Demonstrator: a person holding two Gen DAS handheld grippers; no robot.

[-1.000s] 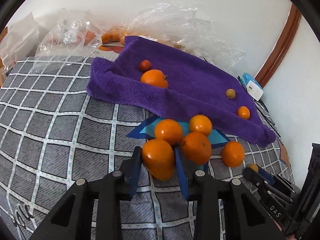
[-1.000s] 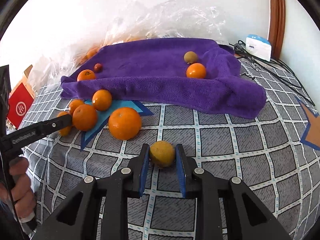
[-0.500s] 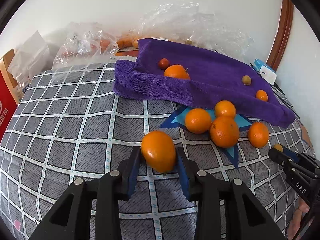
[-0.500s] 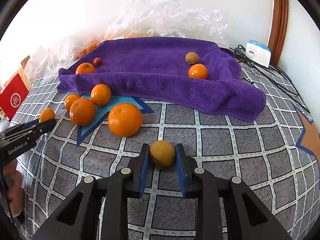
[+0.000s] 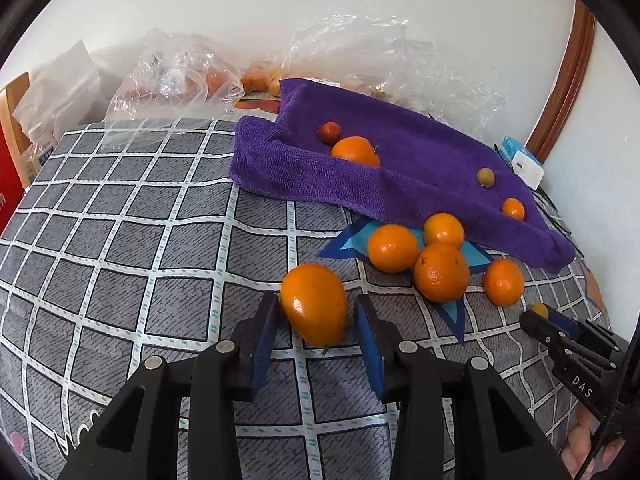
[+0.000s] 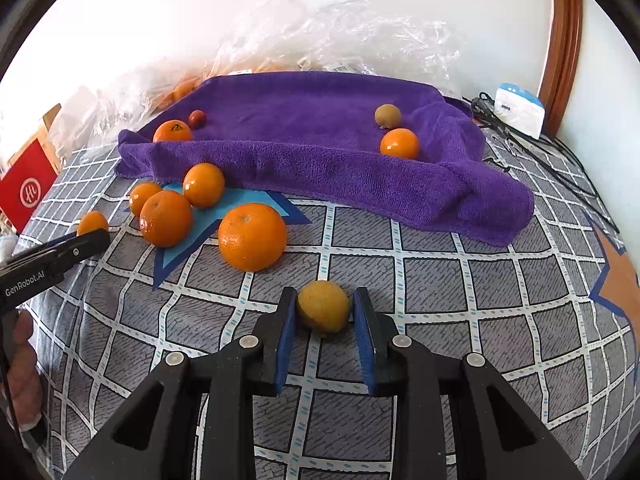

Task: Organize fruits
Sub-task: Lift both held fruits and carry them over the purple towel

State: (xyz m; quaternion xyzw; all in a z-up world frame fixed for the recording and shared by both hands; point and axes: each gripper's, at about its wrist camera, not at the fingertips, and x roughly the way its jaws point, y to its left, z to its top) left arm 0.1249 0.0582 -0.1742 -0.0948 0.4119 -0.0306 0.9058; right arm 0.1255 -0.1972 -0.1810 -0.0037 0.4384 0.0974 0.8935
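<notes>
Your left gripper [image 5: 316,320] has an orange [image 5: 314,303] between its blue pads. The left pad touches the fruit, but a thin gap shows at the right pad, so you cannot tell whether the grip is firm. The orange sits low over the checked cloth [image 5: 120,240], apart from the cluster of four oranges [image 5: 440,258] lying on the blue star [image 5: 352,240].

Your right gripper [image 6: 324,316] is closed on a small yellowish fruit [image 6: 323,306], both pads pressing its sides, just above the checked cloth in front of a big orange [image 6: 253,237].

Behind lies the purple towel [image 6: 320,148], with an orange and a small red fruit at its left end, and an orange and a greenish fruit at its right.
</notes>
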